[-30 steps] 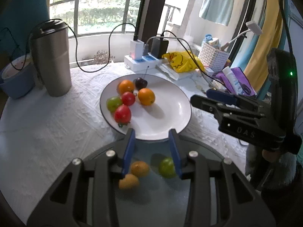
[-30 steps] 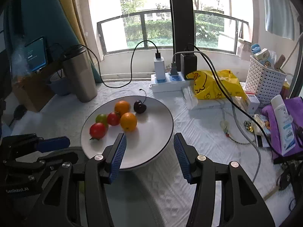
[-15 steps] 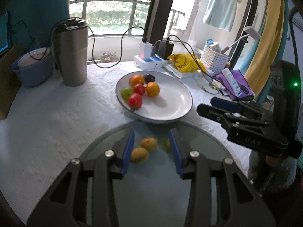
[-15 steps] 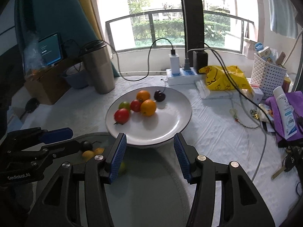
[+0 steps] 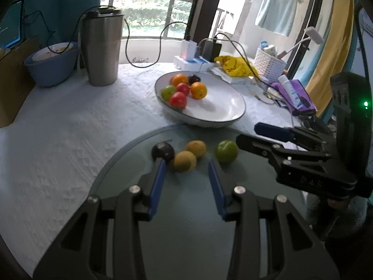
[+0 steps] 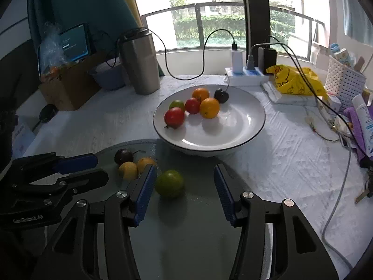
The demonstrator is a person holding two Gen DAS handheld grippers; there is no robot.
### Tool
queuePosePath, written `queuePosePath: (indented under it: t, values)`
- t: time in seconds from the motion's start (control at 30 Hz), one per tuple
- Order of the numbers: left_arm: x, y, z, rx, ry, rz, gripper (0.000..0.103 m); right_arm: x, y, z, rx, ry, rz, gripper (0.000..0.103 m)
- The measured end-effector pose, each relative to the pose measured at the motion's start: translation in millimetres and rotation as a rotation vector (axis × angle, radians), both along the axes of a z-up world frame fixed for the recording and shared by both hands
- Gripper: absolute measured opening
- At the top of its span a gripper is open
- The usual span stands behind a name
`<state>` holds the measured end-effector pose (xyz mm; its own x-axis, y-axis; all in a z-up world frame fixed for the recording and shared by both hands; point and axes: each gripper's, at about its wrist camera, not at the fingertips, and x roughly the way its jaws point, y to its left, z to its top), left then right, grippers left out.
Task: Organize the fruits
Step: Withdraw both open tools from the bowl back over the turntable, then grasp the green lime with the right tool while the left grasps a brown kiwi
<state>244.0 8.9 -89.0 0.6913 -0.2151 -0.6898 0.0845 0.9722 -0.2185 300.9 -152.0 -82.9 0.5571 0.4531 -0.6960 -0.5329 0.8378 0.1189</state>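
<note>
A round glass disc lies in front of a white plate. On the disc sit a dark plum, an orange fruit, a yellow fruit and a green fruit. The plate holds two oranges, two red fruits, a green one and a dark one. My left gripper is open, with the yellow fruit just past its tips. My right gripper is open. The green fruit lies between its fingers, near the left one, with no pad pressing on it.
A steel tumbler and a blue bowl stand at the back left. A power strip with cables, a yellow bag, a white basket and a purple pouch crowd the back right. White cloth covers the table.
Both grippers have drawn back from the white plate and now hang over the glass disc. The dark plum and the whole group of loose fruit have come into view. Jaw widths look the same.
</note>
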Motion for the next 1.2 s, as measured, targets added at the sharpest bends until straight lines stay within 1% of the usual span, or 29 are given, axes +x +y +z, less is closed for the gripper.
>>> queuePosePath:
  t: [0.17, 0.33, 0.6, 0.67, 0.7, 0.73, 0.77, 0.9, 1.0, 1.07, 1.2]
  values:
    - [3, 1, -6, -0.01, 0.017, -0.006, 0.04, 0, 5, -8, -0.008, 0.019, 0.01, 0.055]
    - [11, -2, -17, -0.017, 0.057, -0.016, 0.04, 1, 11, -17, -0.02, 0.042, 0.029, 0.055]
    - [21, -2, -25, -0.02, 0.091, -0.002, 0.04, 8, 18, -23, -0.021, 0.079, 0.055, 0.054]
    - [24, -4, -27, -0.018, 0.097, -0.004, 0.04, 11, 18, -24, -0.018, 0.09, 0.054, 0.052]
    - [26, -5, -27, -0.018, 0.1, -0.006, 0.04, 12, 17, -25, -0.017, 0.097, 0.054, 0.046]
    - [27, -6, -28, -0.017, 0.102, -0.007, 0.04, 13, 18, -26, -0.017, 0.107, 0.057, 0.043]
    - [29, -8, -28, -0.014, 0.103, -0.009, 0.04, 13, 18, -27, -0.018, 0.113, 0.059, 0.043]
    - [33, -10, -28, 0.003, 0.105, -0.01, 0.04, 14, 21, -28, -0.02, 0.127, 0.075, 0.035]
    - [34, -10, -28, 0.014, 0.104, -0.005, 0.039, 14, 19, -28, -0.01, 0.13, 0.076, 0.035]
    - [35, -12, -28, 0.02, 0.106, -0.01, 0.032, 14, 19, -28, -0.008, 0.13, 0.08, 0.035]
    - [34, -14, -27, 0.024, 0.102, -0.019, 0.03, 10, 18, -27, -0.008, 0.121, 0.087, 0.035]
